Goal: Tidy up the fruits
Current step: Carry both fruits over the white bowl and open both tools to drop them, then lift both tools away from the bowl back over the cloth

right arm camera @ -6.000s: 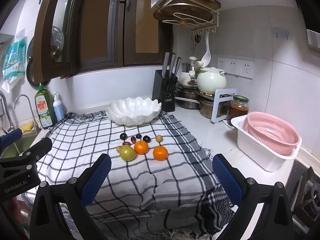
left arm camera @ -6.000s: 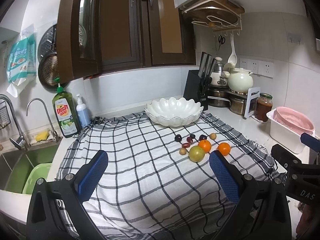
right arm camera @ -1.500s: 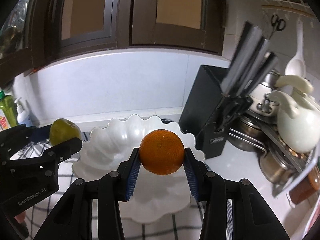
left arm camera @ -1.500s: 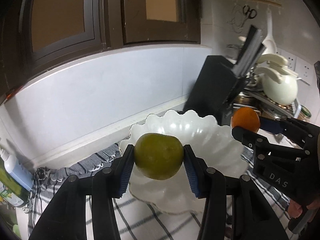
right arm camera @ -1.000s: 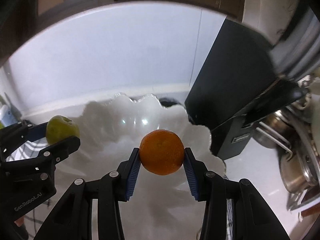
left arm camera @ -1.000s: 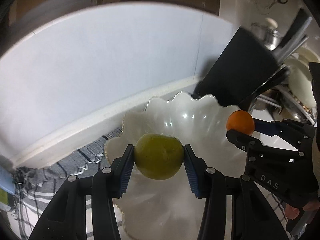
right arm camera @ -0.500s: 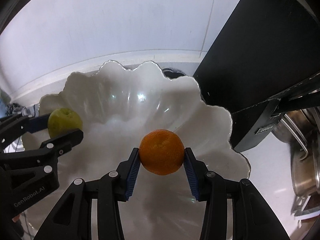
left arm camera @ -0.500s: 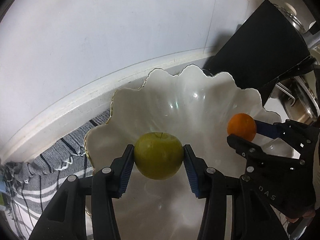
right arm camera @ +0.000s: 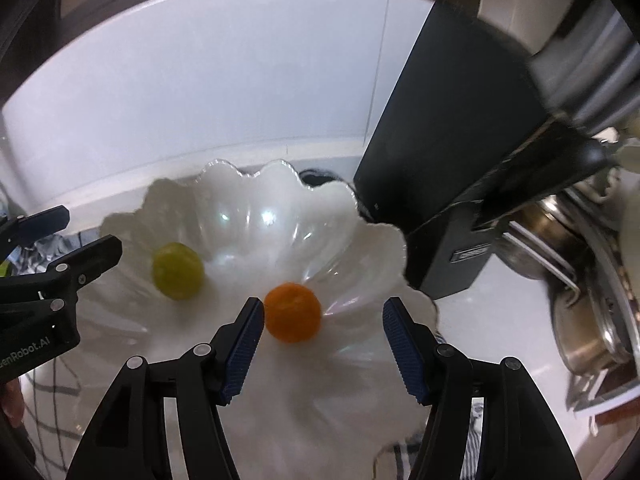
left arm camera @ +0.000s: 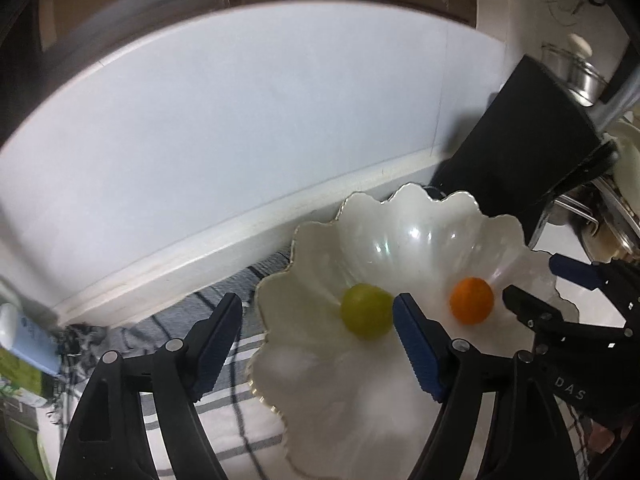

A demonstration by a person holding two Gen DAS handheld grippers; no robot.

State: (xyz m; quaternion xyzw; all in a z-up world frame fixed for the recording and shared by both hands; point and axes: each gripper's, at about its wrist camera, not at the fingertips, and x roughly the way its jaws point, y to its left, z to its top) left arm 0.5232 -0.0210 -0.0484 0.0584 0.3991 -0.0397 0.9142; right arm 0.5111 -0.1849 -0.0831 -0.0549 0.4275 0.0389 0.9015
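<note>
I am letting go over the white scalloped ceramic bowl [left arm camera: 404,396]. My left gripper [left arm camera: 318,338] is opening, nothing between its blue pads; the round green fruit [left arm camera: 366,311] sits in the bowl at frame centre. My right gripper [right arm camera: 323,346] is opening too, and the round orange citrus [right arm camera: 293,312] lies in the bowl by its left pad, seemingly free. I'd finish spreading both before lifting straight up, so neither fruit gets nudged toward the rim. Readable writing: "DAS" lower right in the left view, "enRobot.AI" lower left in the right view.
</note>
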